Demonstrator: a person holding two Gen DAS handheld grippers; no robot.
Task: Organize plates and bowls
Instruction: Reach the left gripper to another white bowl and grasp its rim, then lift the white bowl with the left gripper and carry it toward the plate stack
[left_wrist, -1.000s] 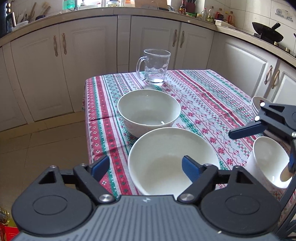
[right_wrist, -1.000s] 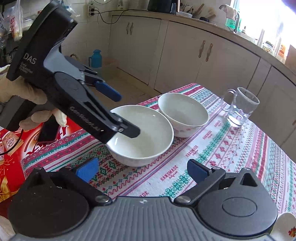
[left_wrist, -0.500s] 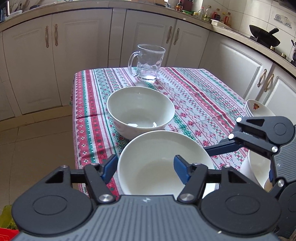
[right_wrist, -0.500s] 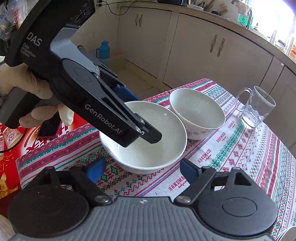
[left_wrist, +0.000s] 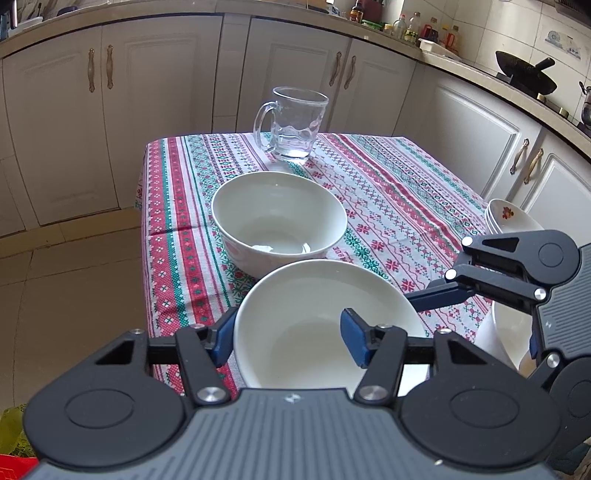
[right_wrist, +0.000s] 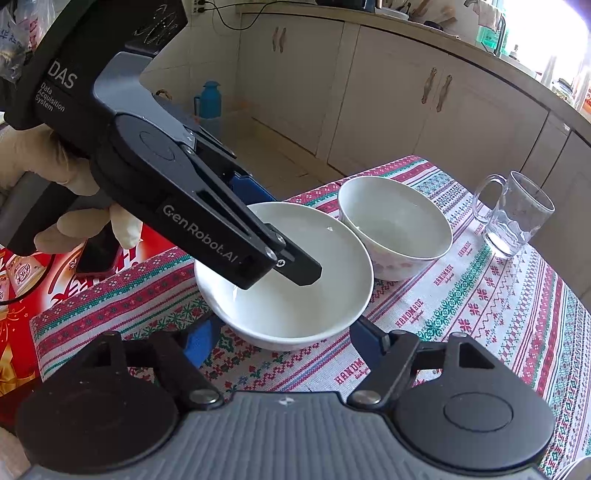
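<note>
Two white bowls stand on the patterned tablecloth. The near wide bowl (left_wrist: 325, 325) (right_wrist: 295, 280) has my left gripper (left_wrist: 288, 334) open astride its left rim, one finger outside and one inside. The deeper bowl (left_wrist: 279, 221) (right_wrist: 395, 225) stands just behind it. My right gripper (right_wrist: 280, 341) is open and empty, its fingers flanking the near side of the wide bowl. In the left wrist view the right gripper shows at the right, over another white bowl (left_wrist: 506, 336).
A glass mug (left_wrist: 293, 123) (right_wrist: 513, 218) stands at the table's far end. A stack of small flowered bowls (left_wrist: 509, 218) sits at the right edge. Cabinets surround the table. A red box (right_wrist: 22, 295) lies beside the table.
Both grippers have moved in on the near wide bowl. My left gripper has narrowed and now straddles its rim. My right gripper has come up to the bowl's side.
</note>
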